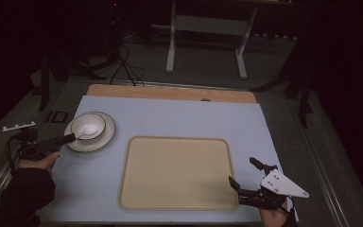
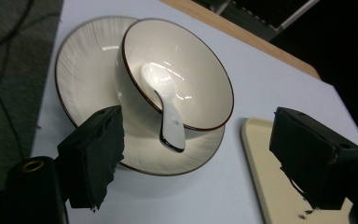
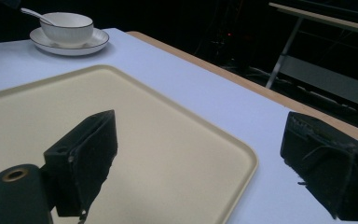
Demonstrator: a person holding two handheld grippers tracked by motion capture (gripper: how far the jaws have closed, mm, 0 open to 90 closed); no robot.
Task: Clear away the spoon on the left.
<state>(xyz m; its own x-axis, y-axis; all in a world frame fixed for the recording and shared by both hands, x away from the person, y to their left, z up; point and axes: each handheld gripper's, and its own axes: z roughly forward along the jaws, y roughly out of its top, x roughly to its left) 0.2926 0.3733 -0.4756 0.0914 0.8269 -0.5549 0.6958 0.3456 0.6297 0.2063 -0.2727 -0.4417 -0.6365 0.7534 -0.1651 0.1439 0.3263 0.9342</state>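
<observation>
A white bowl (image 1: 89, 125) with a dark rim stands on a matching plate (image 1: 101, 140) at the table's left. A white spoon (image 2: 168, 107) lies in the bowl (image 2: 196, 70), its handle resting over the rim toward me. My left gripper (image 2: 200, 140) is open, one jaw on each side of the spoon handle and clear of it; in the high view the left gripper (image 1: 70, 138) sits at the plate's near-left edge. My right gripper (image 1: 244, 172) is open and holds nothing, by the right edge of the beige tray (image 1: 177, 172). From the right gripper (image 3: 200, 135), the bowl (image 3: 67, 25) is far off.
The table has a light blue top (image 1: 170, 116) with a wooden strip (image 1: 170, 92) along its far edge. Beyond it, a white stand (image 1: 208, 28) and black cables (image 1: 123, 66) are on the dark floor. The tray (image 3: 121, 140) has nothing on it.
</observation>
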